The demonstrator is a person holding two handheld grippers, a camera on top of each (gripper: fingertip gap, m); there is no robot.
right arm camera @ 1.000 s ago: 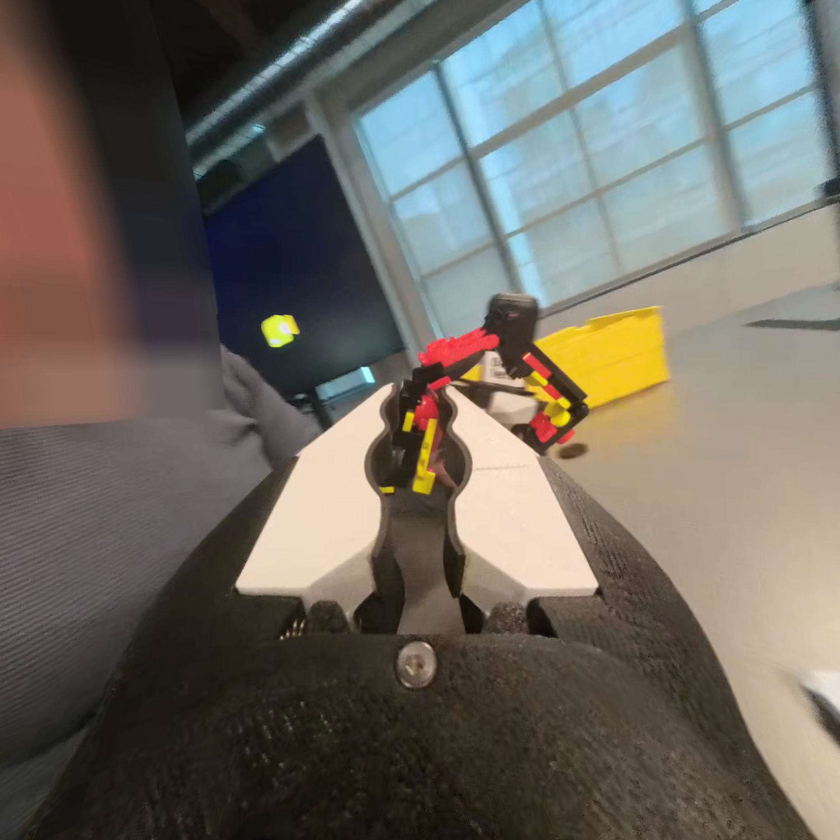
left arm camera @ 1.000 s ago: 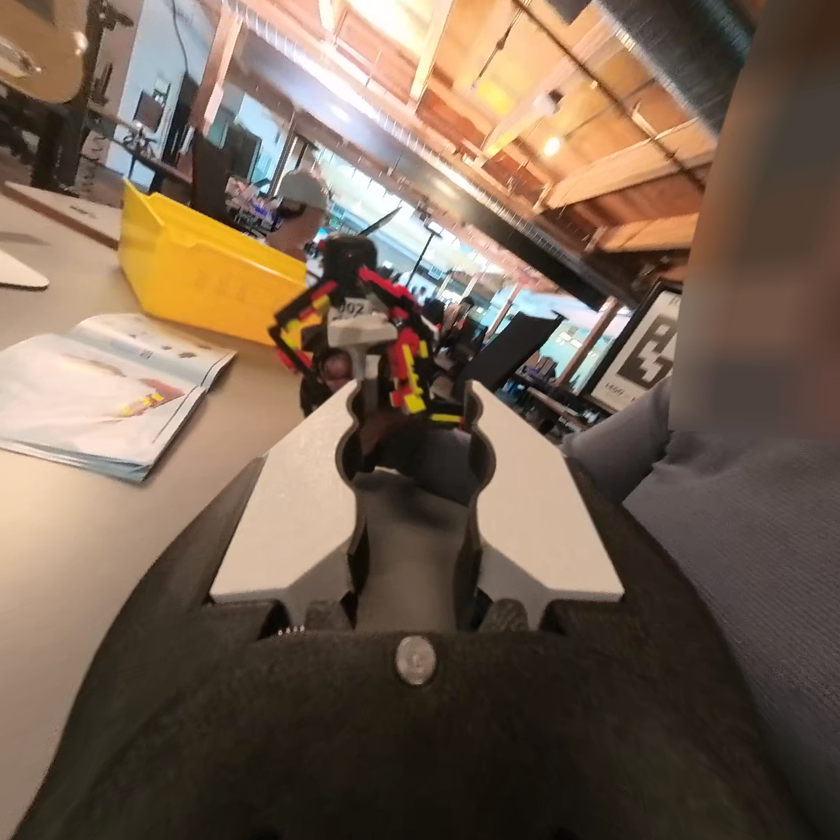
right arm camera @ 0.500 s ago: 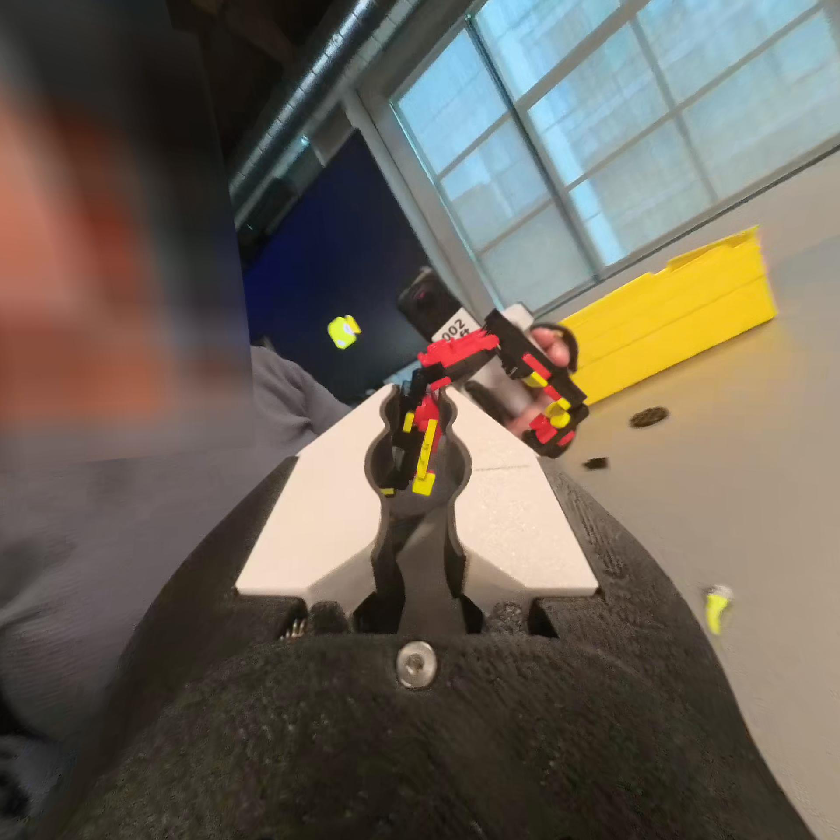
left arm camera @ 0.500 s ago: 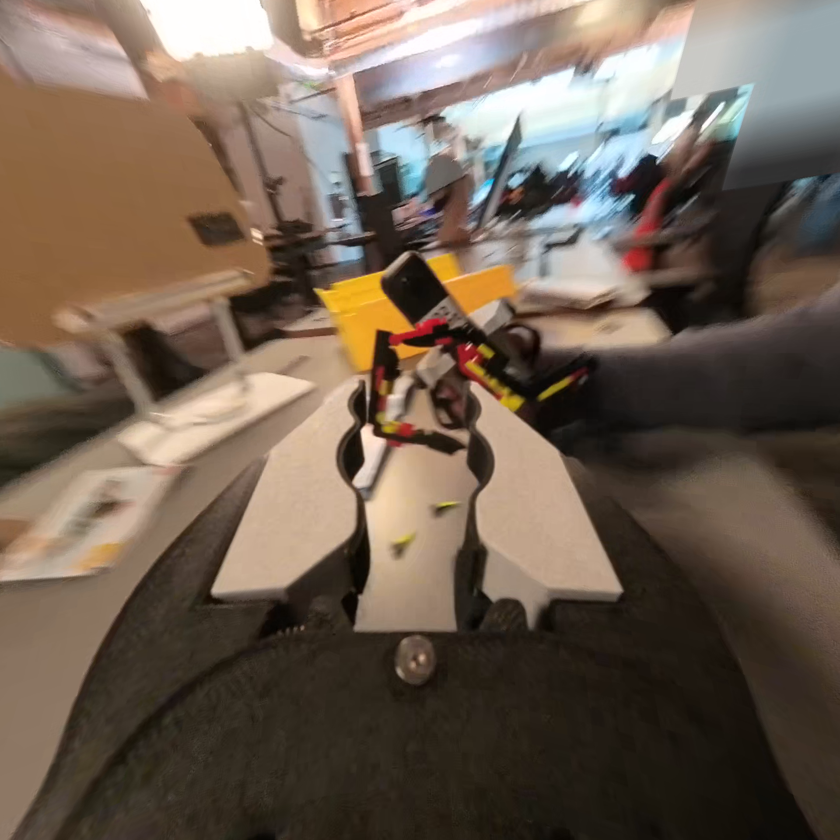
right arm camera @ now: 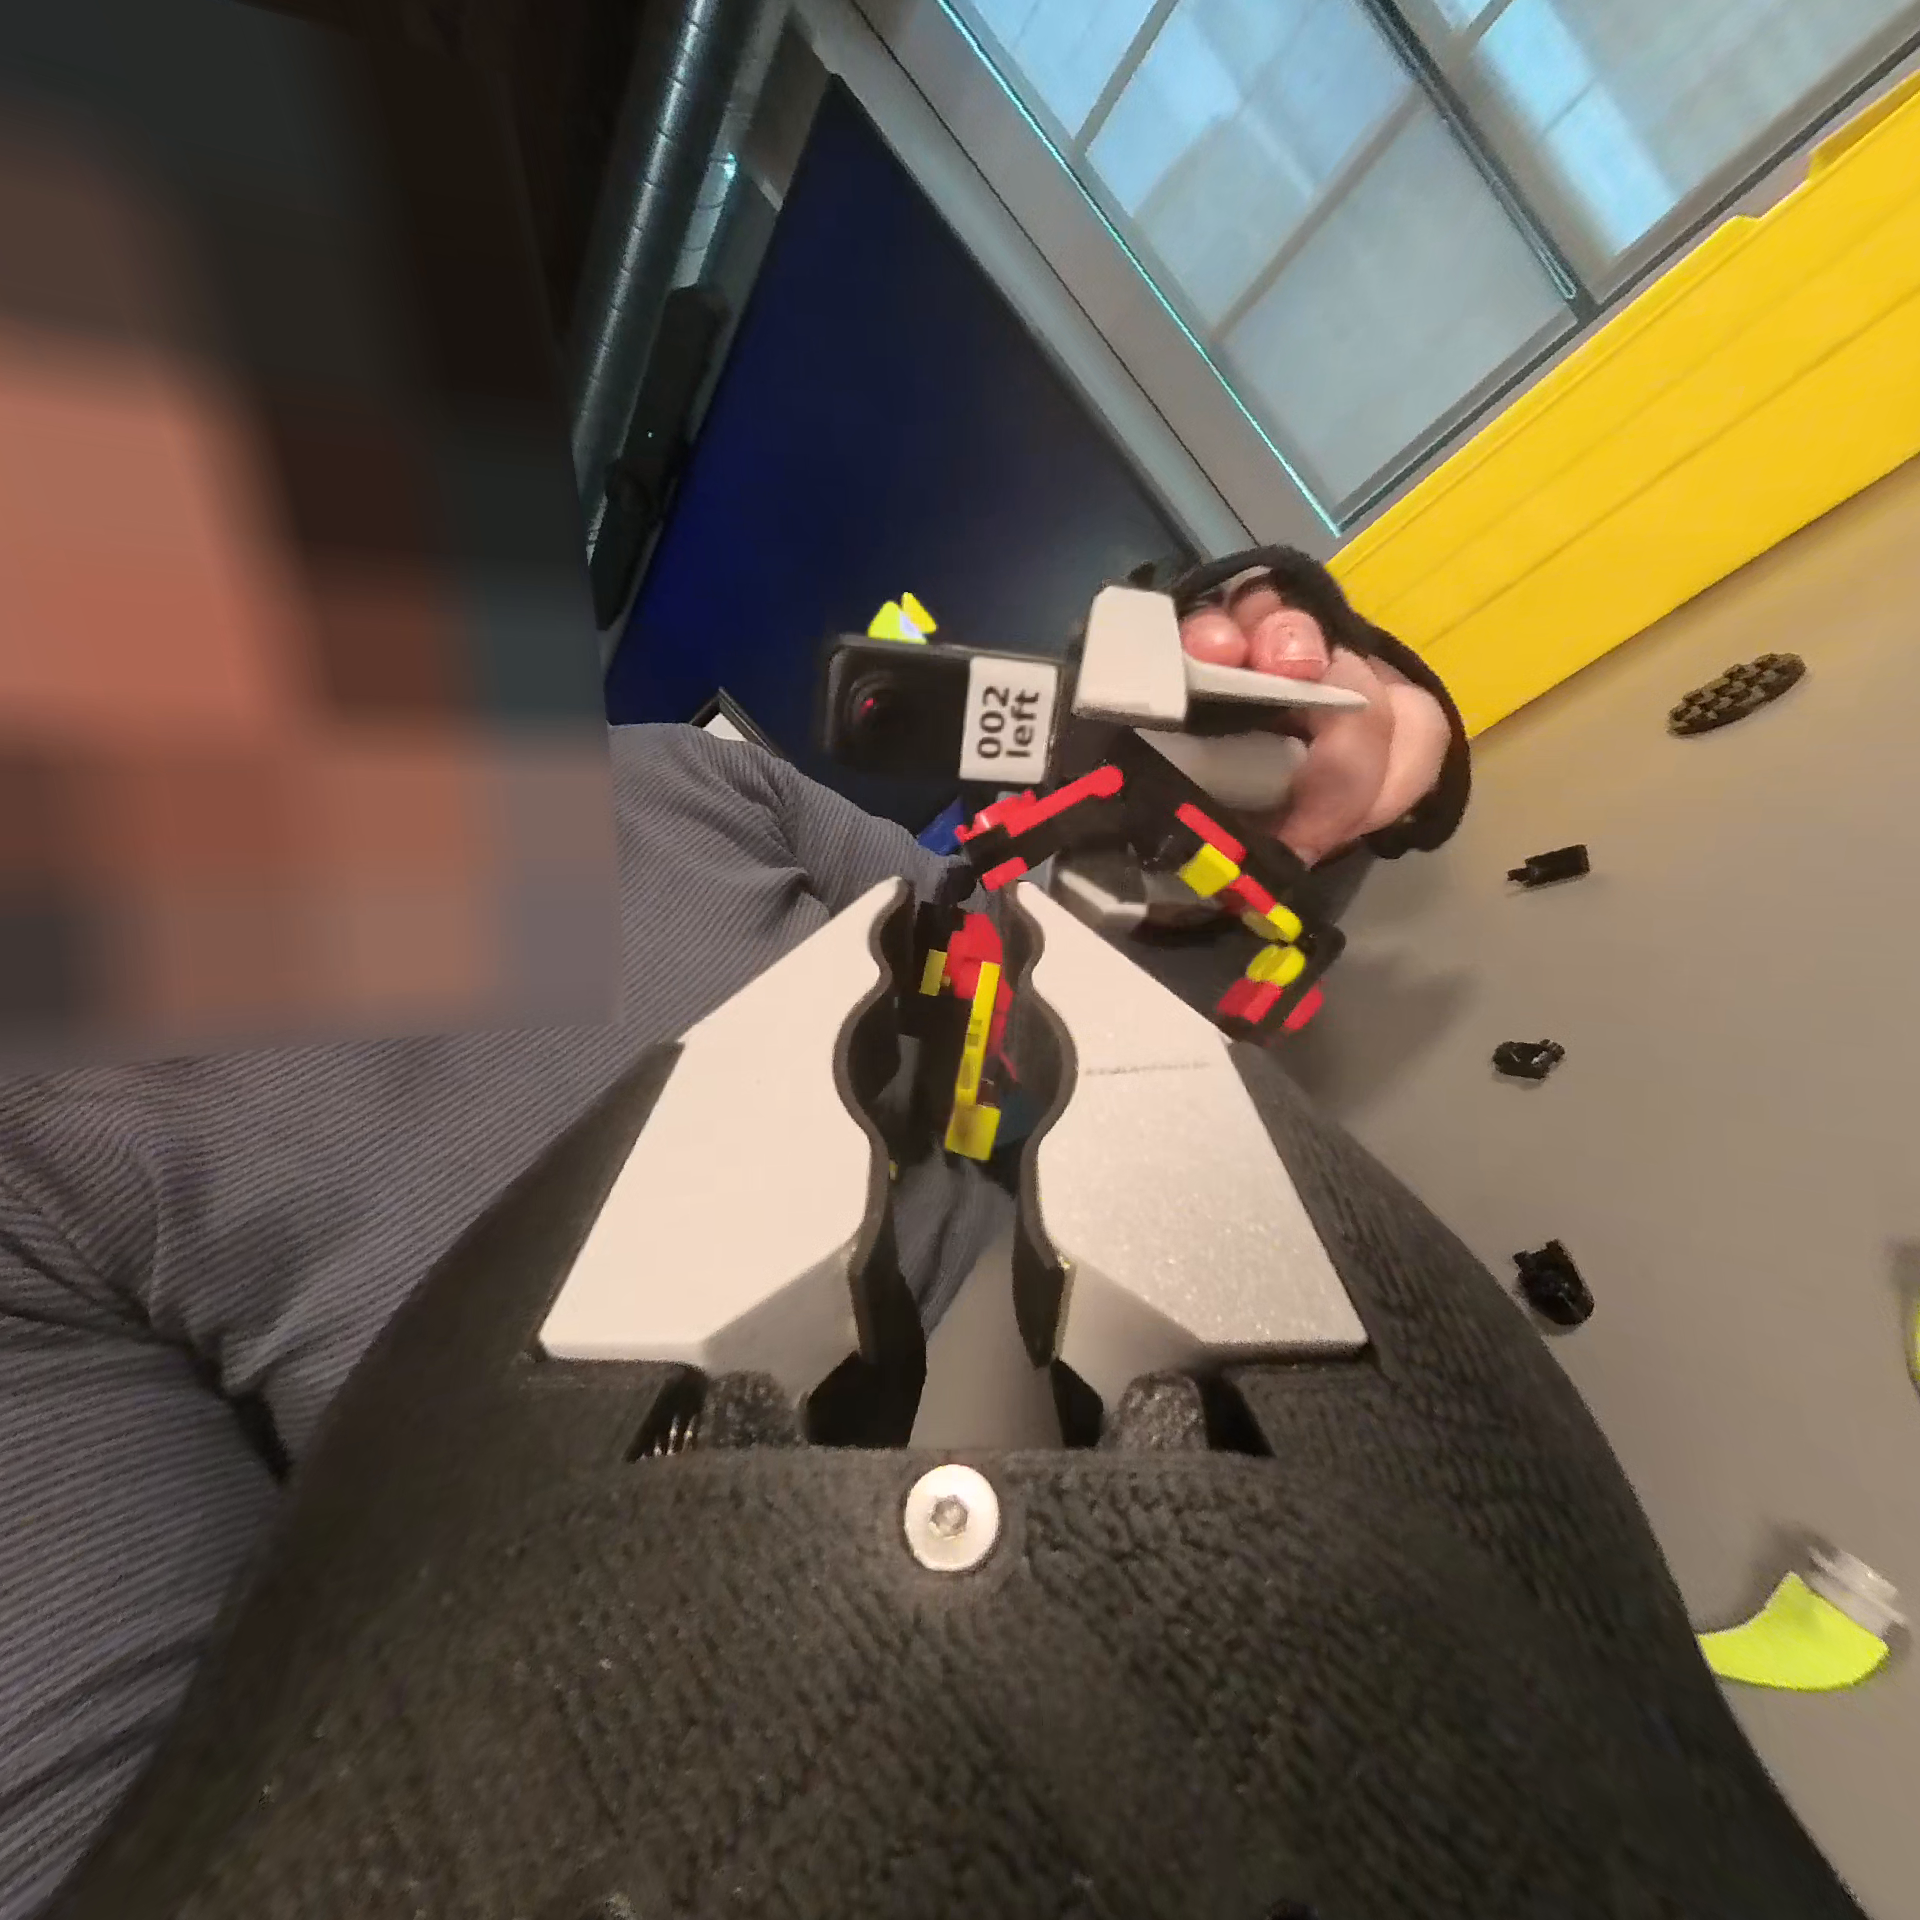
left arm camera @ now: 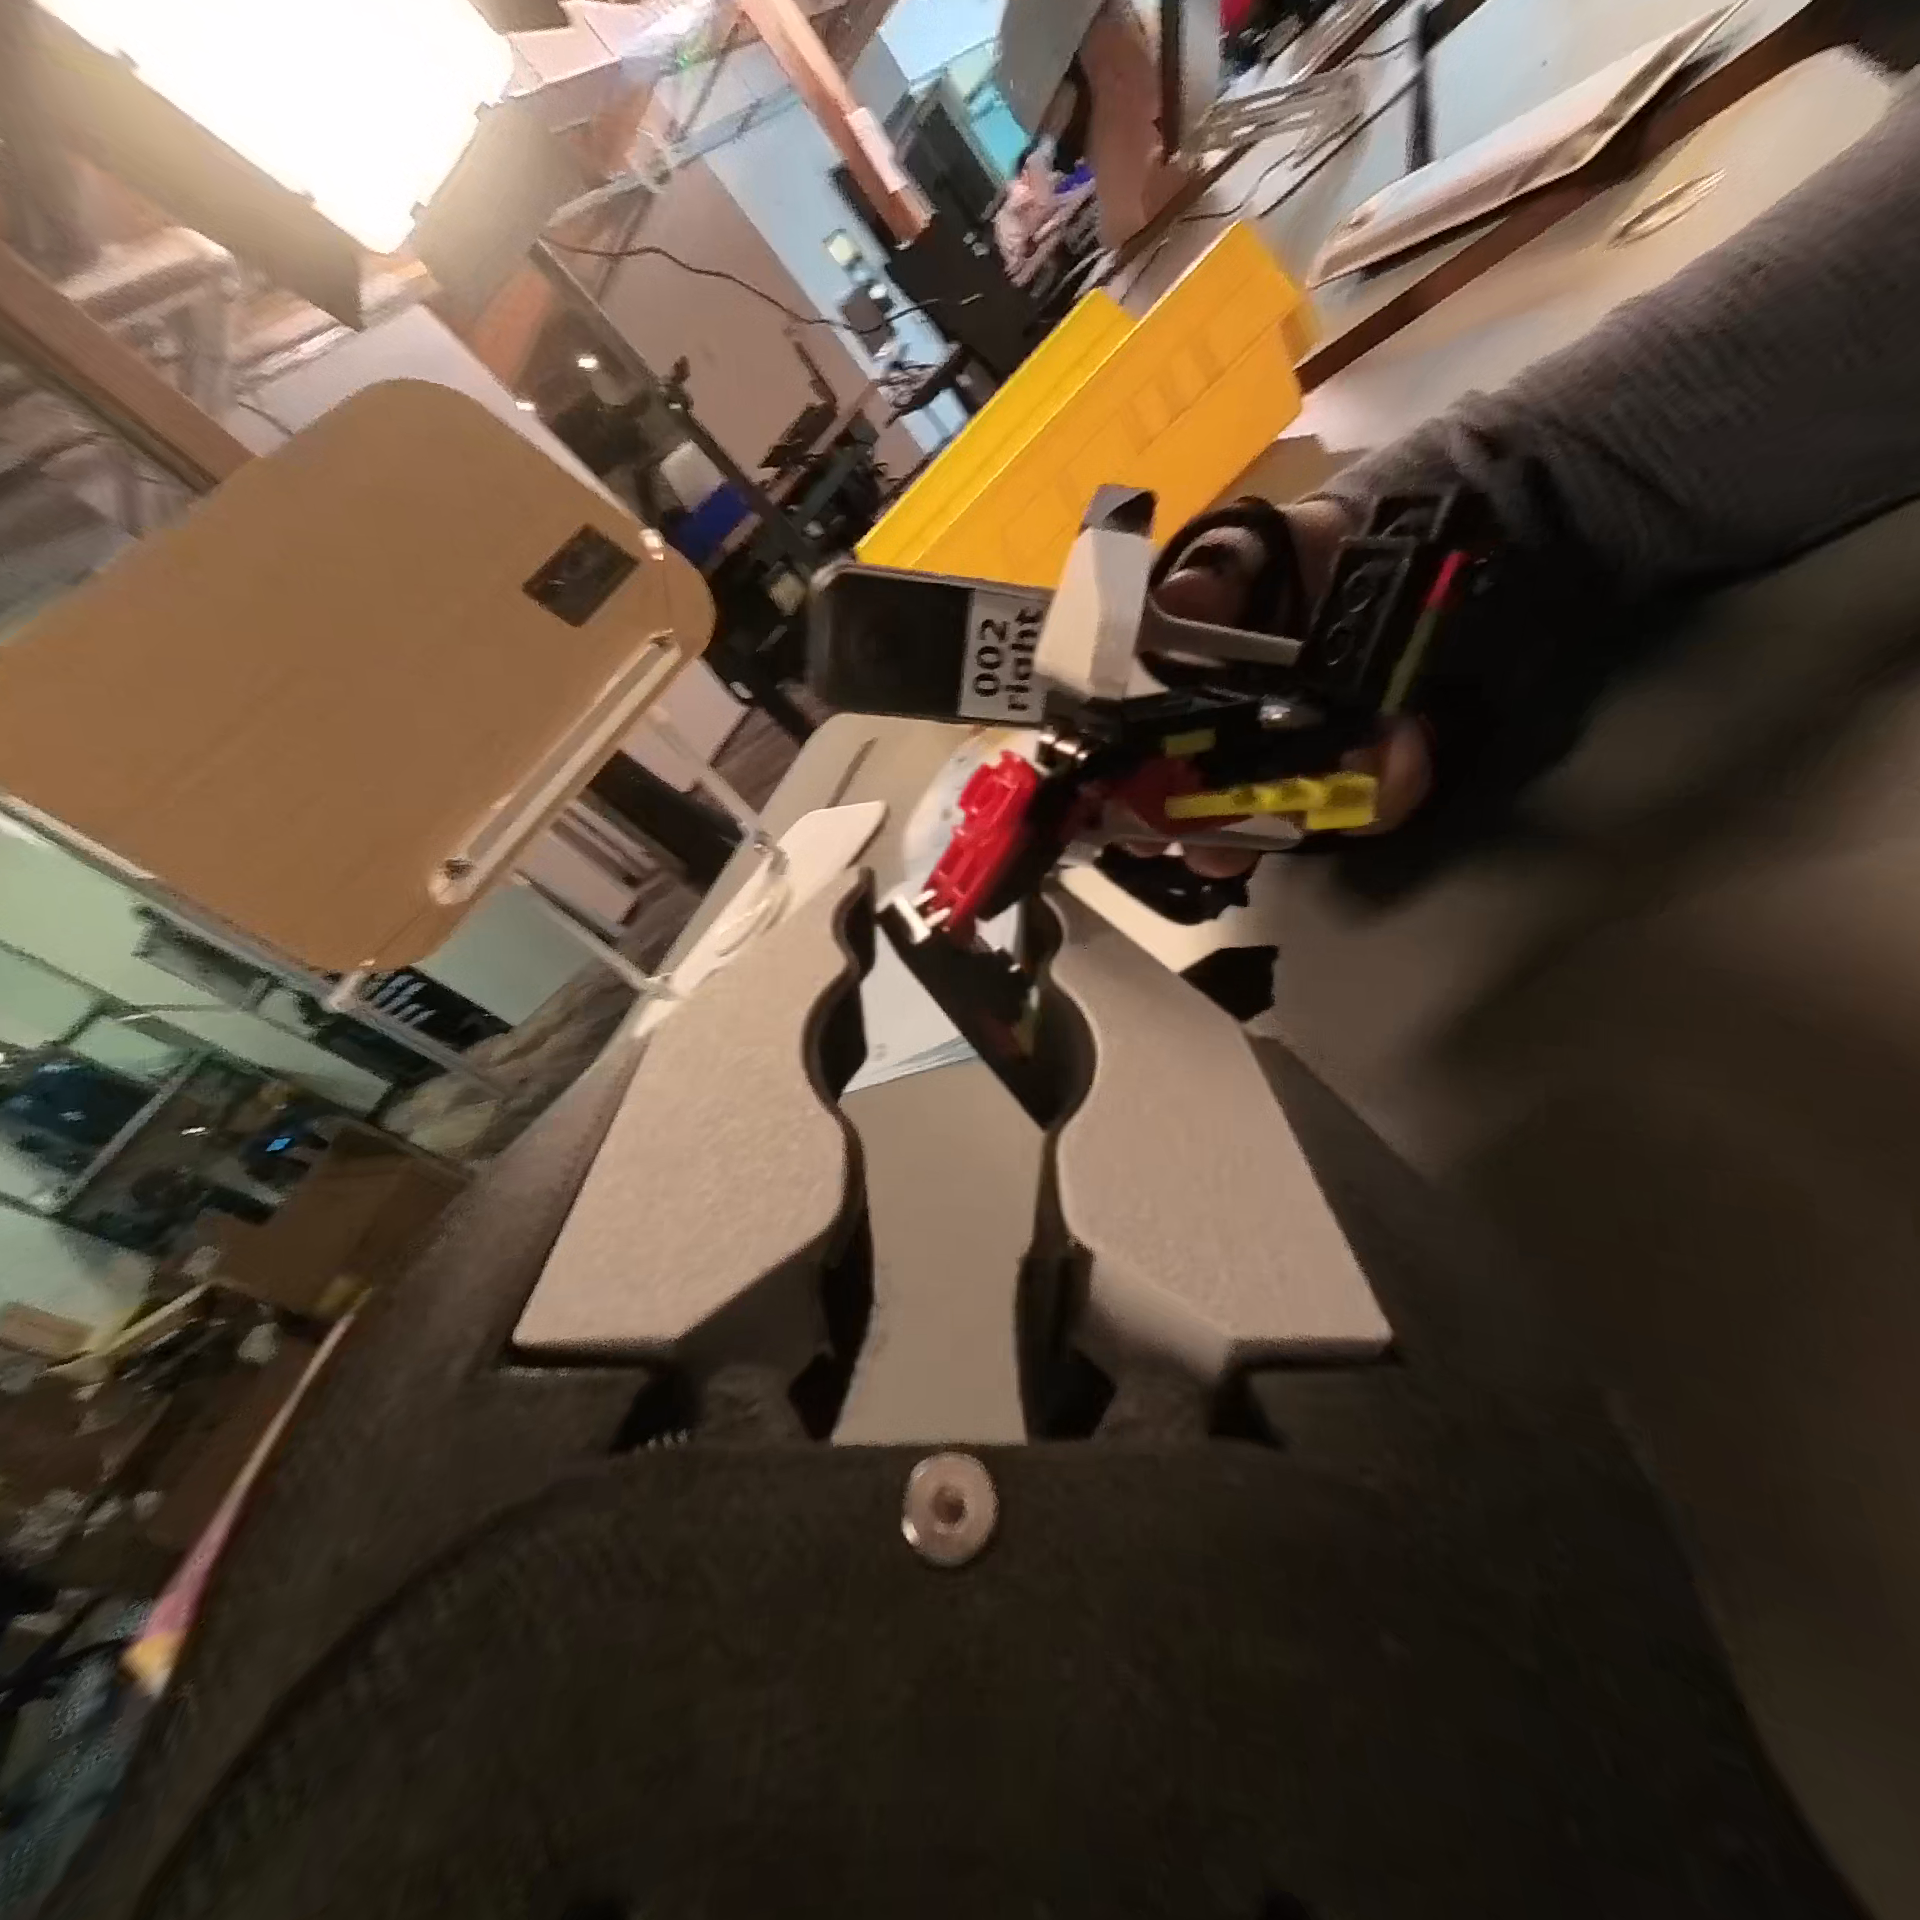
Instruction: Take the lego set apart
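My right hand-held gripper (right arm camera: 956, 997) pinches one end of the red, yellow and black lego set (right arm camera: 1132, 914) – my left hand-held gripper (left arm camera: 961, 935) bites the other end, up off the bench (right arm camera: 1662, 1039). Farther out lie small black bits (right arm camera: 1527, 1058) already off – most is left. Beyond sits a yellow bin (right arm camera: 1662, 395).

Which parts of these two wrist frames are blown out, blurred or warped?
Left wrist view: ceiling light blown out at top left; sleeve and desks behind smeared by motion; lego model fairly sharp; horizon tilted, wide-angle bend at edges. Right wrist view: window bright, not clipped; yellow bin soft; lego sharp; mosaic patch at left was added afterwards.
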